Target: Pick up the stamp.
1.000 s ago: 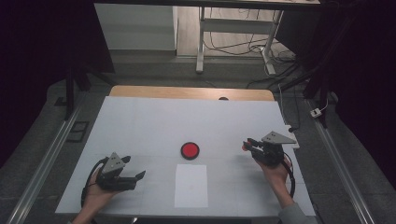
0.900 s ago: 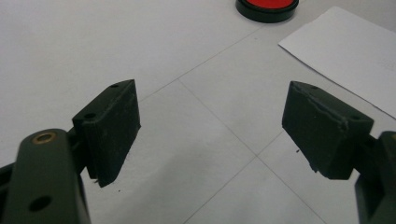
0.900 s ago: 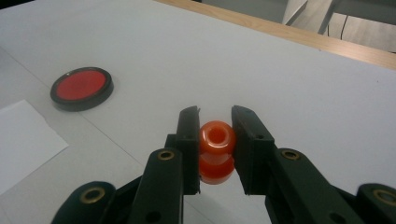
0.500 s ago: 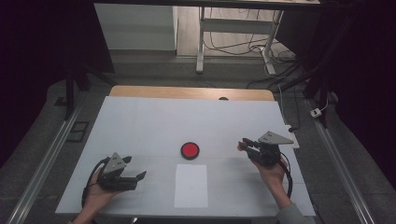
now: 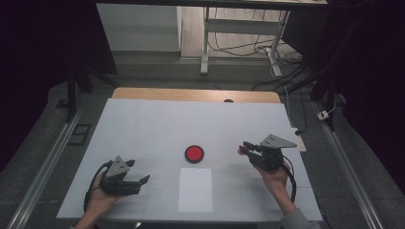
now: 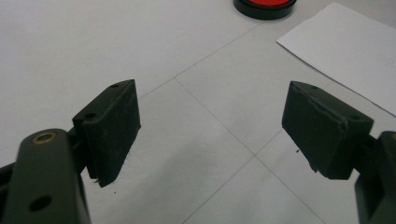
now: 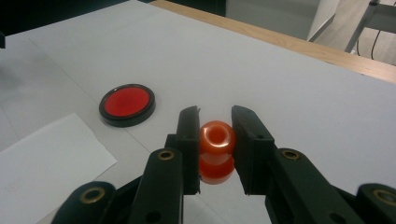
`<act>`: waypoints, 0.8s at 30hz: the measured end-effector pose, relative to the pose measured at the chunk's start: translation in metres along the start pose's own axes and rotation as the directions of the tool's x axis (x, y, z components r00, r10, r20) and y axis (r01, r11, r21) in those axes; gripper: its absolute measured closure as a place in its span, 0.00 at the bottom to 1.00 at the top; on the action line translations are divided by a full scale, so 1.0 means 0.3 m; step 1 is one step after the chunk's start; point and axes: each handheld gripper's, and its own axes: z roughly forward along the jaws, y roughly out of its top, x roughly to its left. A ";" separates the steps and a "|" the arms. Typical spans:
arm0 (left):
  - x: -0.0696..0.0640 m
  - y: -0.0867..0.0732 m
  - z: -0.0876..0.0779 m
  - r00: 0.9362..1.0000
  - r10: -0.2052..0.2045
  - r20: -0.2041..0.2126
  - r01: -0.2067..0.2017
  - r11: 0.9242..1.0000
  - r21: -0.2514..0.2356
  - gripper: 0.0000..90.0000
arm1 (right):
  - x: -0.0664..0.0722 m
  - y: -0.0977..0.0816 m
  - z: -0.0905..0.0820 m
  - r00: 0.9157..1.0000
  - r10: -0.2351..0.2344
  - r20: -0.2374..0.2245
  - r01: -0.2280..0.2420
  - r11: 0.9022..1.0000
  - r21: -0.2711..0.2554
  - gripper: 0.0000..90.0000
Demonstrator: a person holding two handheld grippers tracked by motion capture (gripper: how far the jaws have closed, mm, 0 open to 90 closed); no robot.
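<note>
Orange ring (image 7: 216,140) — pinched in the right hand-held gripper (image 7: 215,135).
It looks smooth — it could slip out and roll off the counter (image 5: 143,124) edge.

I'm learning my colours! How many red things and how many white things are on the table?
Red: 2, the round pad and the small knob-like piece in the right gripper
White: 1, the sheet of paper
Total: 3

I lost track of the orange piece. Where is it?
In the right gripper view, the orange piece sits clamped in the right tongs, above the table, right of the red disc.
</note>
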 end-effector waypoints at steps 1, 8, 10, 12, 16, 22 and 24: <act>0.000 0.000 0.001 1.000 0.000 0.000 0.000 1.000 0.000 0.22 | 0.008 0.003 0.002 1.000 -0.001 -0.008 0.001 1.000 -0.002 0.80; -0.001 0.001 0.002 1.000 0.002 0.002 -0.002 1.000 0.005 0.22 | 0.031 0.010 0.010 0.999 -0.001 -0.035 0.001 1.000 -0.009 0.80; -0.001 0.001 0.002 1.000 0.001 0.002 -0.001 1.000 0.005 0.22 | 0.039 0.012 0.014 0.999 0.000 -0.044 0.000 1.000 -0.011 0.80; -0.001 0.001 0.003 1.000 0.000 0.002 0.000 1.000 0.006 0.22 | 0.046 0.013 0.018 0.999 0.001 -0.052 -0.002 1.000 -0.020 0.80; -0.001 0.001 0.004 1.000 -0.001 0.002 0.001 1.000 0.008 0.22 | 0.076 0.019 0.030 0.997 -0.008 -0.082 0.006 1.000 -0.019 0.80; -0.001 0.000 0.007 1.000 -0.002 0.002 0.002 1.000 0.010 0.22 | 0.127 0.029 0.043 0.992 -0.038 -0.119 0.035 0.999 -0.032 0.80; -0.001 0.000 0.008 1.000 -0.003 0.002 0.003 1.000 0.011 0.22 | 0.143 0.034 0.047 0.990 -0.045 -0.131 0.040 0.999 -0.034 0.80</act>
